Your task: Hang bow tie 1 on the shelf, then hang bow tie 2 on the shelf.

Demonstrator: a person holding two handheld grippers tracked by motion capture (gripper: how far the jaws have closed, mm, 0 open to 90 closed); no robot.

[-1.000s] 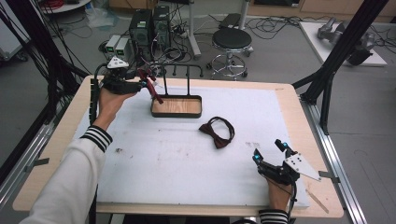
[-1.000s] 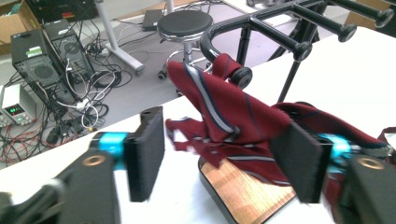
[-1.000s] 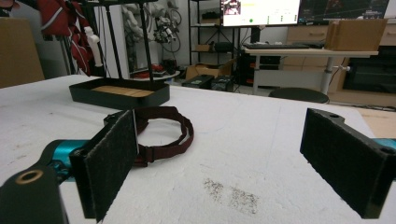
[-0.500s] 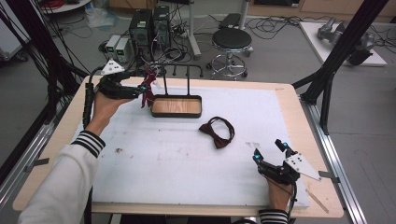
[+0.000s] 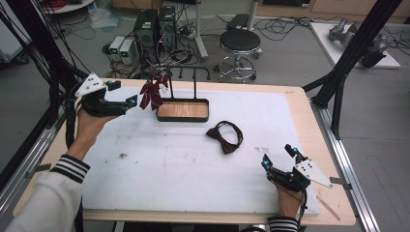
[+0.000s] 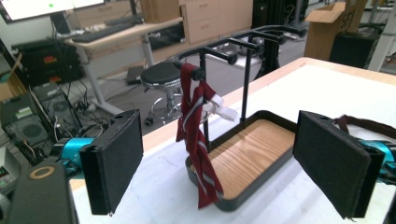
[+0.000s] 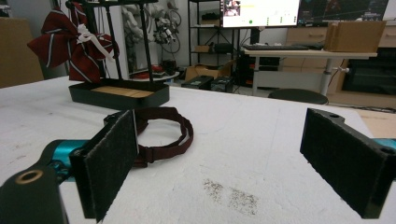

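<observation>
A black rack with a wooden tray base (image 5: pixel 183 110) stands at the back of the white mat. A dark red striped bow tie (image 5: pixel 152 93) hangs from the rack's left peg, with a white strap knotted around it. My left gripper (image 5: pixel 123 94) hovers just left of that tie, open and empty. In the left gripper view the striped bow tie (image 6: pixel 198 144) dangles over the tray (image 6: pixel 254 151) beyond the wide-apart jaws. A plain maroon bow tie (image 5: pixel 224 136) lies flat on the mat. My right gripper (image 5: pixel 278 156) rests open near the front right, and its view faces the maroon bow tie (image 7: pixel 161 133).
The white mat (image 5: pixel 183 169) covers most of the wooden table. A black stool (image 5: pixel 240 42), computer towers (image 5: pixel 154 26) and cables stand on the floor behind. Black frame posts (image 5: pixel 345 67) rise at the table's right side.
My left gripper carried the striped bow tie up to the rack, let it go on the peg, and drew back to the left, open. The right gripper stayed put.
</observation>
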